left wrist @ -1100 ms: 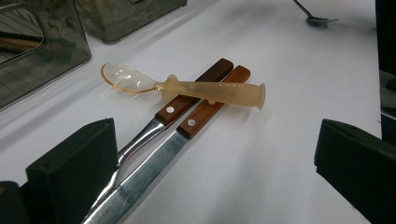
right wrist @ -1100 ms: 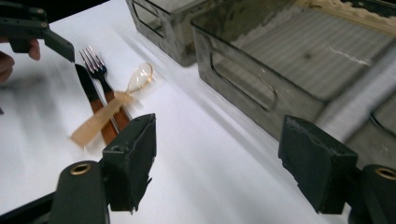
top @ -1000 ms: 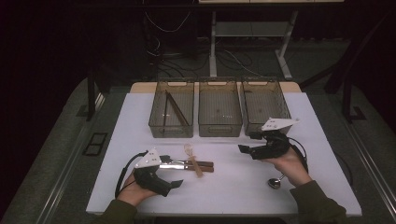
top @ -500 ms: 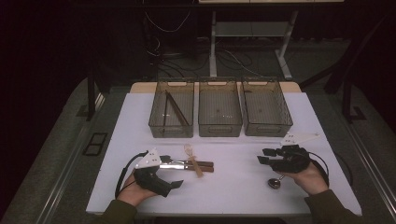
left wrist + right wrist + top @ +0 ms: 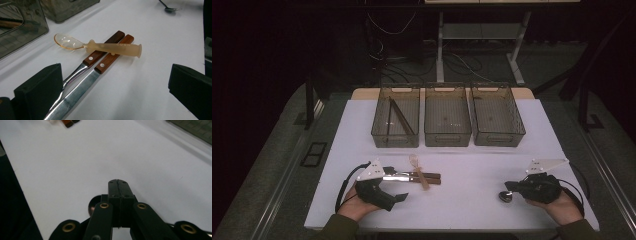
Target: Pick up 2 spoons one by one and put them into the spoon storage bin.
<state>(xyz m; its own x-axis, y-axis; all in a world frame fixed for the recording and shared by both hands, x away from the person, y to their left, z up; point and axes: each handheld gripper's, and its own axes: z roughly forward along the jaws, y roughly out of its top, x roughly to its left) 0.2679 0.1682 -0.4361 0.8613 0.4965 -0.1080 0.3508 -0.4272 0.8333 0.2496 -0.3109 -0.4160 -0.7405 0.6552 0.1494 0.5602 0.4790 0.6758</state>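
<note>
Resting low on the bench [image 5: 472, 165], the left hand-held gripper [image 5: 388, 186] sits at the lower left of the high view with its jaws wide apart. A knife [image 5: 85, 86] and a second wood-handled tool [image 5: 82, 67] lie side by side between those jaws. A clear spoon [image 5: 100, 46] lies across their handles. At the lower right, the right hand-held gripper [image 5: 511, 186] has its jaws pressed together, right over a metal spoon [image 5: 505, 196]. Three bins [image 5: 447, 120] stand near the top.
</note>
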